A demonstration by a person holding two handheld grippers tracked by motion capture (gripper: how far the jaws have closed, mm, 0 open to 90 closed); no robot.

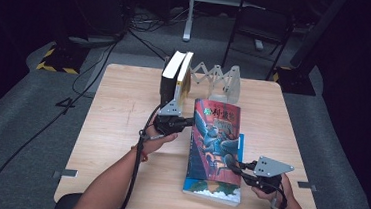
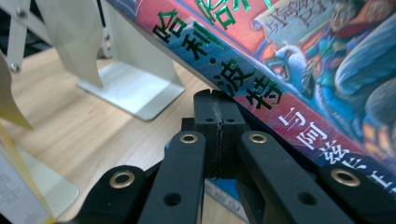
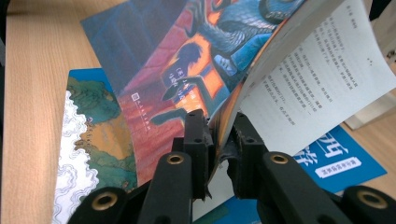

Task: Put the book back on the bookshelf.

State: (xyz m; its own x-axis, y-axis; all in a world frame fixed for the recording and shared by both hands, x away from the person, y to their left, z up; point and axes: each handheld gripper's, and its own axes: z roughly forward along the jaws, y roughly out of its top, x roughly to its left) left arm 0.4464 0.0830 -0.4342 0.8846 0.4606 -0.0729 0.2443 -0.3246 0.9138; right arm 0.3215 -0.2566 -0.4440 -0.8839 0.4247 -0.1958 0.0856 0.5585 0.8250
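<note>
The red paperback [image 1: 215, 139] with the dragon-like creature on its cover is tilted up off the middle of the wooden table [image 1: 116, 129], its spine side raised and its lower right corner sagging toward the blue book [image 1: 214, 189] that lies flat beneath it. In the left gripper view the spine with its black Chinese lettering [image 2: 243, 81] slants across just above the jaws. The left gripper [image 1: 188, 121] sits at that spine edge with its jaws pressed tight together, nothing between them, the tips pushed in under the book's edge. The right gripper [image 1: 233, 164] has the lower right corner: in the right gripper view the cover and a few pages [image 3: 322, 74] curl up out from between its two pads [image 3: 198, 135], which are nearly closed and pinching them. The blue book's illustrated cover [image 3: 88, 140] shows flat below. Farther back on the table, two thick books [image 1: 176, 76] stand upright against a white folding bookend rack [image 1: 220, 79], well apart from the lifted paperback.
</note>
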